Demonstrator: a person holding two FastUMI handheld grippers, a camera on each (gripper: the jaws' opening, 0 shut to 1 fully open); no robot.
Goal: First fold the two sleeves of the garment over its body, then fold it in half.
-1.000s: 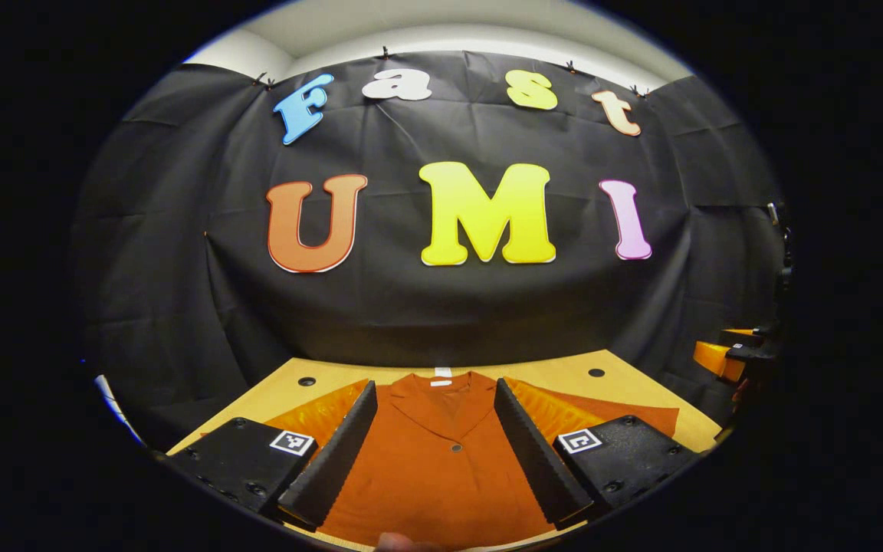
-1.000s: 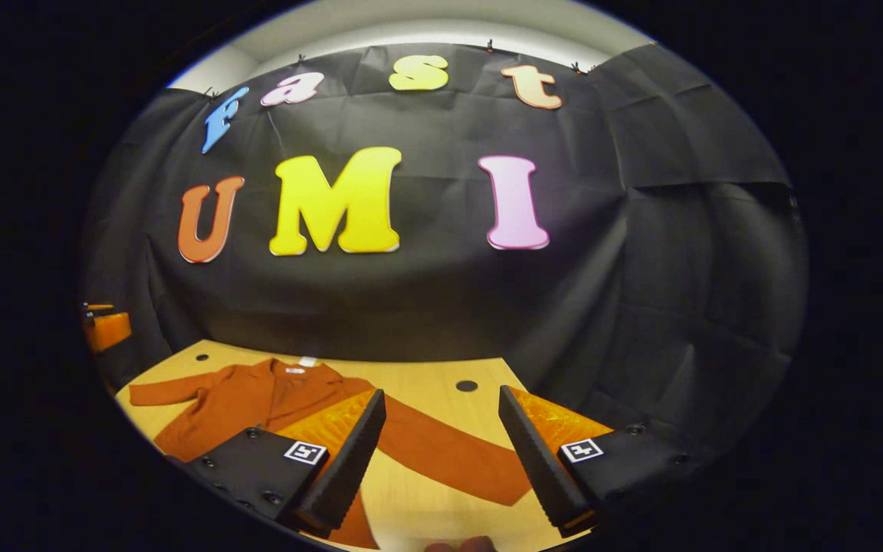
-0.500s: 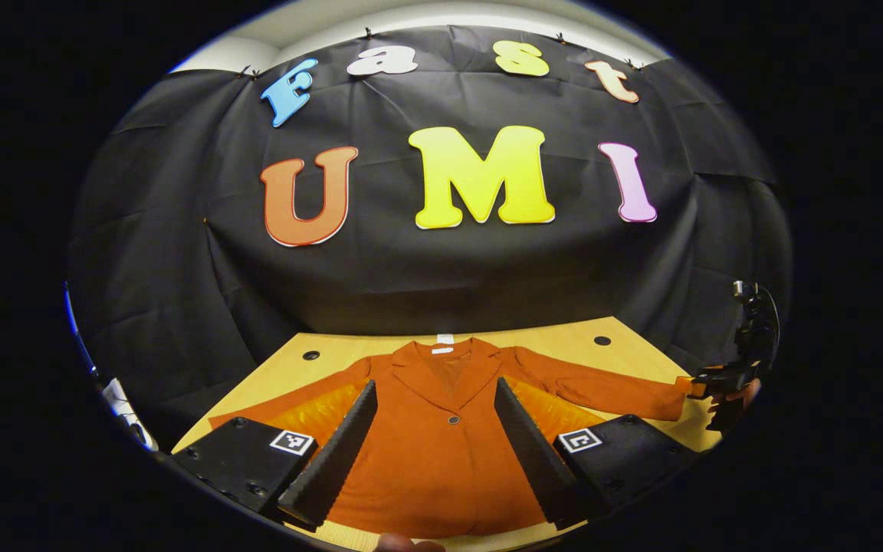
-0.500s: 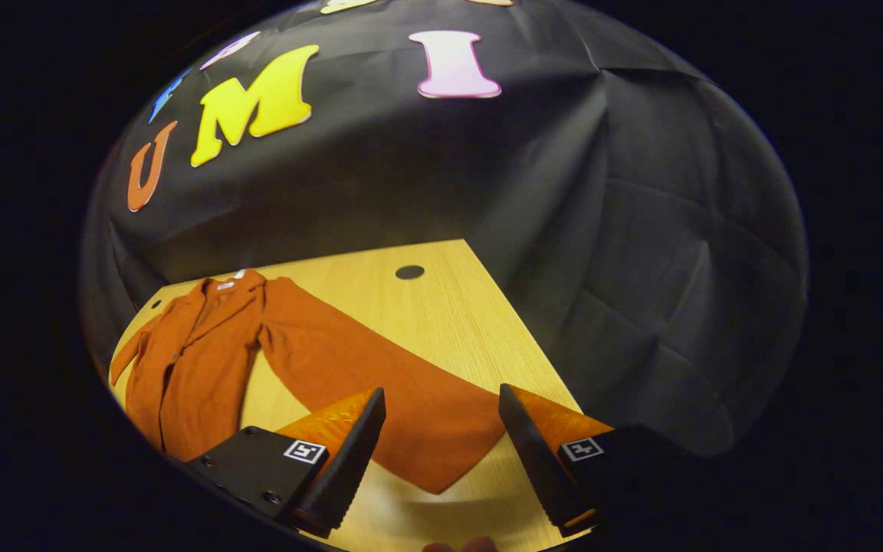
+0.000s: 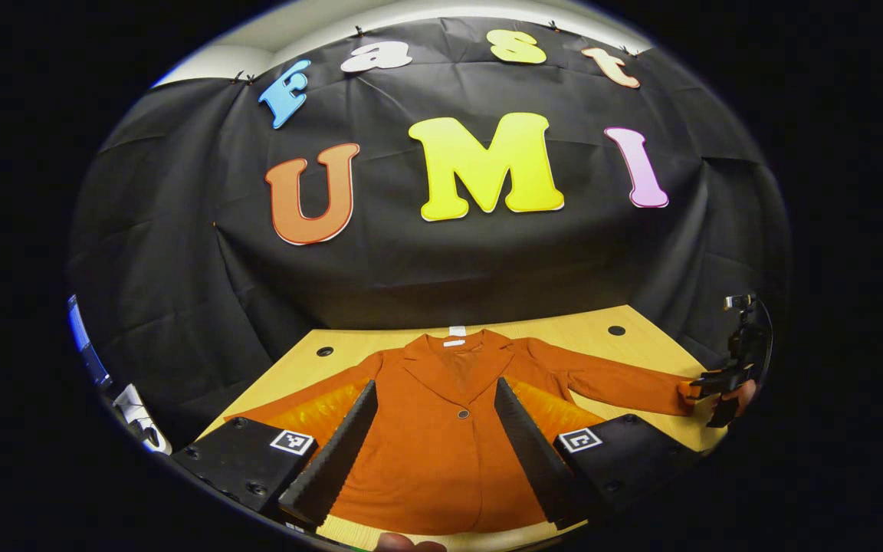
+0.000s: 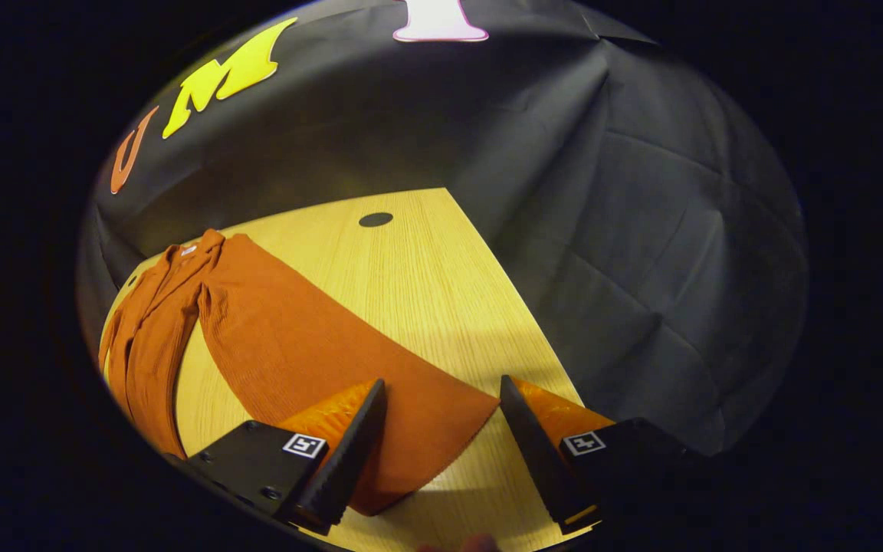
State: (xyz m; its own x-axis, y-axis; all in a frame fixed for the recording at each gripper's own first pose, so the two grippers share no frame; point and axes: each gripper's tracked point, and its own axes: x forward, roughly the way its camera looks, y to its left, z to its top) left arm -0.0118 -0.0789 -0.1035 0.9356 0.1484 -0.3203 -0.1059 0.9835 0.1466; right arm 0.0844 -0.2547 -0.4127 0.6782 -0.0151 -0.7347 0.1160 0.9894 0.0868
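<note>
Sleeve (image 6: pixel 380 383) cuff between right gripper (image 6: pixel 441 452) fingers.

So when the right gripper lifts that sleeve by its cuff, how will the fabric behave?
Probably floppy: the sleeve lies flat and limp on the table, so it should drape from the right gripper. Its ribbed-looking texture suggests decent grip, not slippery. The jacket may drag along slightly, being one spread piece.
</note>
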